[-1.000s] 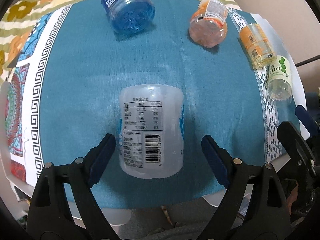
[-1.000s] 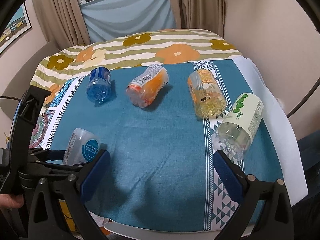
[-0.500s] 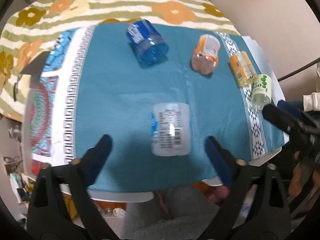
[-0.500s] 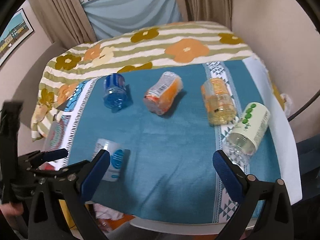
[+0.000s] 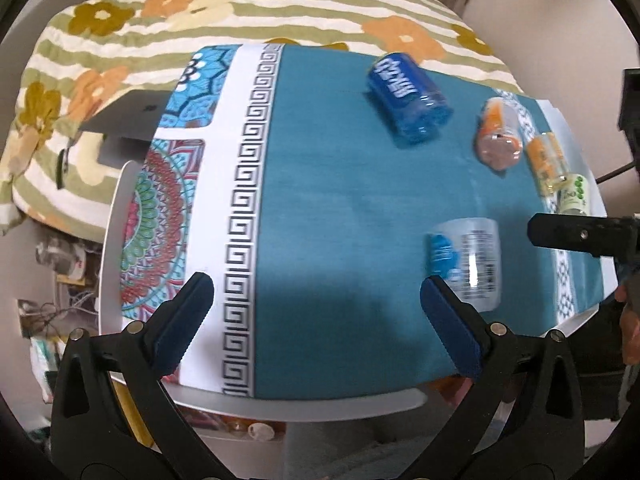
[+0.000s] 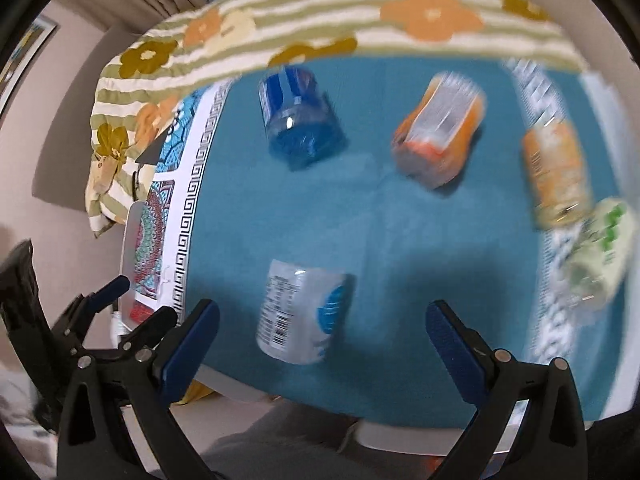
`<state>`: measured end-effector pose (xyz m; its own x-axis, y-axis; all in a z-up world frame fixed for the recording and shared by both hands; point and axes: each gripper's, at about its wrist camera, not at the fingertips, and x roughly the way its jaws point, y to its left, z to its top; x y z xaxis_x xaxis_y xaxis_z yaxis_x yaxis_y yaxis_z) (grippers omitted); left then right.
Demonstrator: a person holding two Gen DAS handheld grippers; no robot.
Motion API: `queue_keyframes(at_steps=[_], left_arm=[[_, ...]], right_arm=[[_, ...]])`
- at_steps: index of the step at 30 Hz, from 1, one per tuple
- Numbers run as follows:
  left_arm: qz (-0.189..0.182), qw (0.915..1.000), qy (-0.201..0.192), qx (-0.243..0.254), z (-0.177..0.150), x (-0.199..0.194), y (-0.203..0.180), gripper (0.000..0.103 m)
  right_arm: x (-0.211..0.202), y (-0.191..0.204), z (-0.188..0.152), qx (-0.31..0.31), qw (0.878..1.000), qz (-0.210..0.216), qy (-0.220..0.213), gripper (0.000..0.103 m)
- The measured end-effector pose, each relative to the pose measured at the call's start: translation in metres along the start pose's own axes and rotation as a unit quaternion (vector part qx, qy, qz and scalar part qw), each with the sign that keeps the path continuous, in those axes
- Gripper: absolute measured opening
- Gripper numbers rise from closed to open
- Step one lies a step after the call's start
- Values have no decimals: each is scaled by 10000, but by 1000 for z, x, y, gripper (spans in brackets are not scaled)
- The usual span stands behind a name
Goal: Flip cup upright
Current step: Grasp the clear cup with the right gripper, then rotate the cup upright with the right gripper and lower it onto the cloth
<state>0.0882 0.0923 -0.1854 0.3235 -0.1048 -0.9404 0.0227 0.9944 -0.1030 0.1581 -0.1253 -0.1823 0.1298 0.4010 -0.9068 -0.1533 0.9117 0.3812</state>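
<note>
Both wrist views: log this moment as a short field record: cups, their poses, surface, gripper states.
cups: five, all lying on their sides
clear cup: nearest the front edge, barcode label up, ungrasped
blue cup: far left
orange cup: far middle
yellow cup: right
green-label cup: right edge
surface: teal cloth
left gripper: open, empty, clear cup beside its right finger
right gripper: open, empty, above the clear cup
image: right view blurred

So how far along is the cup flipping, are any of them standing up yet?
Done: only the clear cup near the table's front edge looks upright. In hand: nothing; the left gripper and right gripper are both open. Left: the blue cup, orange cup, amber cup and green-dotted cup lie on their sides on the teal cloth.
</note>
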Motion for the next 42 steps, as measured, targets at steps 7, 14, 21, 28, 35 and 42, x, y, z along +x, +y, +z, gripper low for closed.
queue_keyframes(at_steps=[7,14,21,28,35,42], left_arm=[[-230,9989,216,-333,-1,29,32,103],[-264,9976,362,-527,1,50,53,103],[-230,9970,439,-592,2,60,65,103],[-264,9966,479,-623,3,62,67,103],[-255,9973,444,-532,4,55,60,103],[-202,9981,334,-476,5,45,51,103]], right_arm=[[42,3,14,426,9968,65,669,99],[67,-7,23,878,9900,150,1091,85],[76,-14,22,1018,9869,185,1236,68],[77,-13,24,1002,9879,308,1142,54],[56,-2,20,852,9932,475,635,51],[10,40,-10,-281,9885,-450,-1415,51]])
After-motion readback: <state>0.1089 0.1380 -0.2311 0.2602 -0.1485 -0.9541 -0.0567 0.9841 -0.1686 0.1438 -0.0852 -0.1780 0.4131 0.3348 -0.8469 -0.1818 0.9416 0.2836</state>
